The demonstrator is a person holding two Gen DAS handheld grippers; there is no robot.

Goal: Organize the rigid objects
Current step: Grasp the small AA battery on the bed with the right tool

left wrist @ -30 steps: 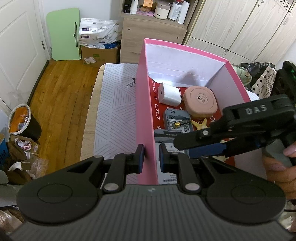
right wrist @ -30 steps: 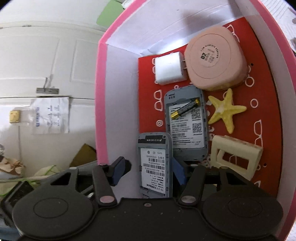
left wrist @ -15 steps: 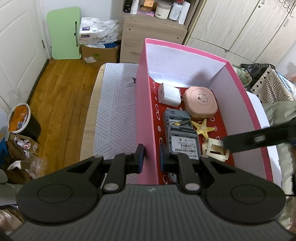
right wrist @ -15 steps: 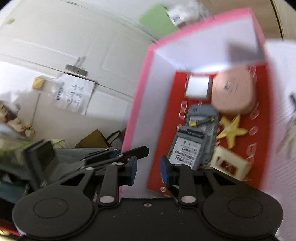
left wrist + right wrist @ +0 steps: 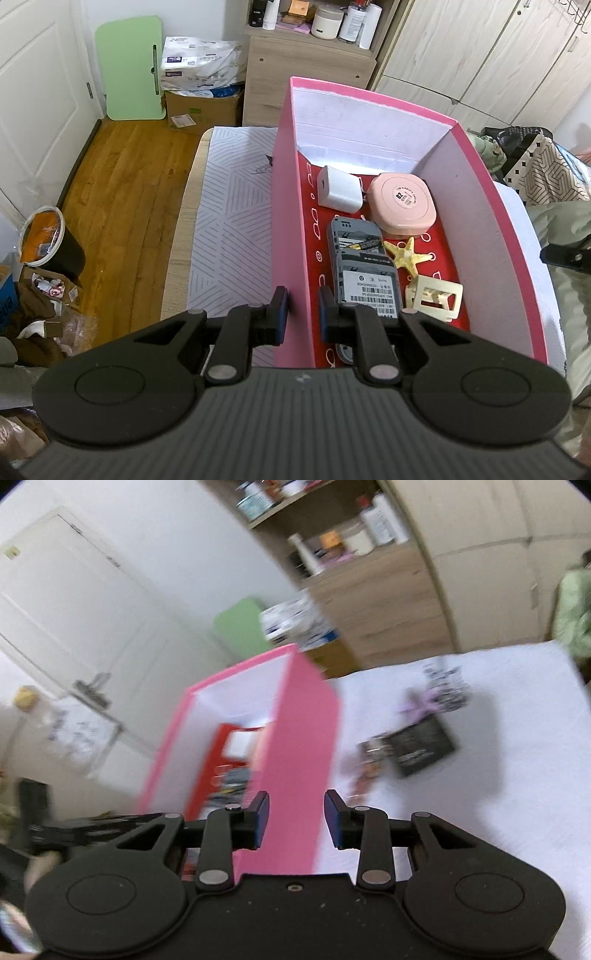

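Box [image 5: 291, 236] wall sits between left gripper [image 5: 300, 314] fingers, narrow gap, seemingly clamped on it. Inside: charger [image 5: 338, 189], pink case [image 5: 402, 203], two phones [image 5: 364, 273], starfish [image 5: 406, 254], clip [image 5: 434, 297]. Right gripper [image 5: 296, 821] empty, fingers apart, outside box's right side. Dark card [image 5: 421, 751] lies on white cloth, ahead and right of it, well apart, blurred. Right hand nearer, likely next pick.
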